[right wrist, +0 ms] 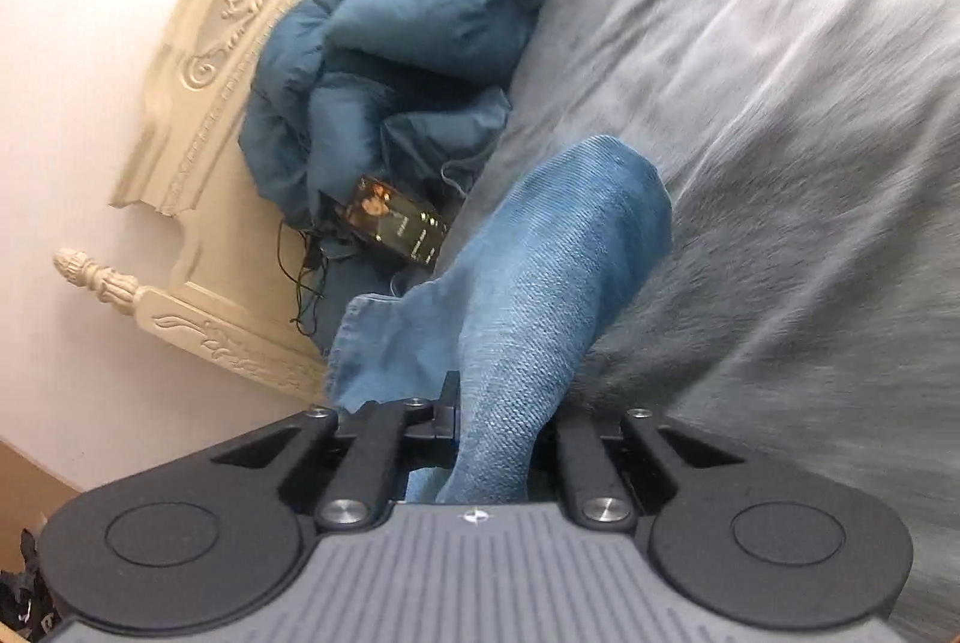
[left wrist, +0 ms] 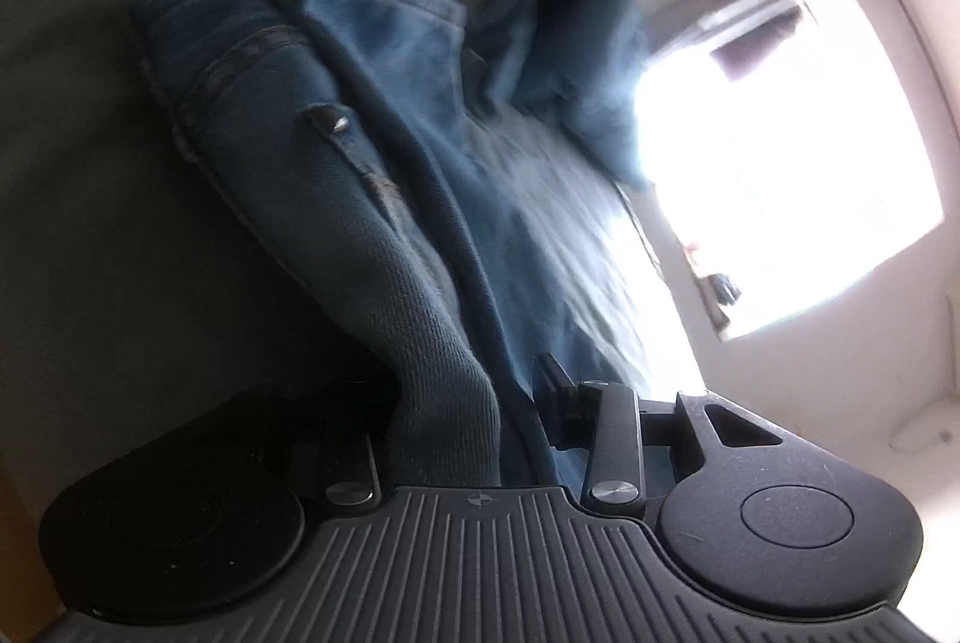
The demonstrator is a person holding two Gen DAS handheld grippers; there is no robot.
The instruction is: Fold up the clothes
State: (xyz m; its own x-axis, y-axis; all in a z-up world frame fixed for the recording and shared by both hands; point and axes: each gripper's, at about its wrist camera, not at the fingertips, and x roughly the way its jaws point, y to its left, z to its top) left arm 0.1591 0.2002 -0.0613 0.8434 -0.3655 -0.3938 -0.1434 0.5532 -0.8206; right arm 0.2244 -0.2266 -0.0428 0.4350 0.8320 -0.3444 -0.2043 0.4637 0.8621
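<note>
Blue denim jeans (left wrist: pixel 360 115) stretch away from my left gripper (left wrist: pixel 480 421), which is shut on a bunched fold of them; a rivet and pocket seam show up the cloth. In the right wrist view my right gripper (right wrist: pixel 498 421) is shut on another part of the jeans (right wrist: pixel 540 295), which rises in a thick roll between the jaws. The fingertips of both grippers are hidden by the denim. The far end of the jeans in the left wrist view is blurred.
A grey bedsheet (right wrist: pixel 780 133) covers the bed. A crumpled teal cloth (right wrist: pixel 390 43) with a dark printed tag (right wrist: pixel 396 223) lies against the cream carved headboard (right wrist: pixel 198 115). A bright window (left wrist: pixel 780 151) fills the right of the left wrist view.
</note>
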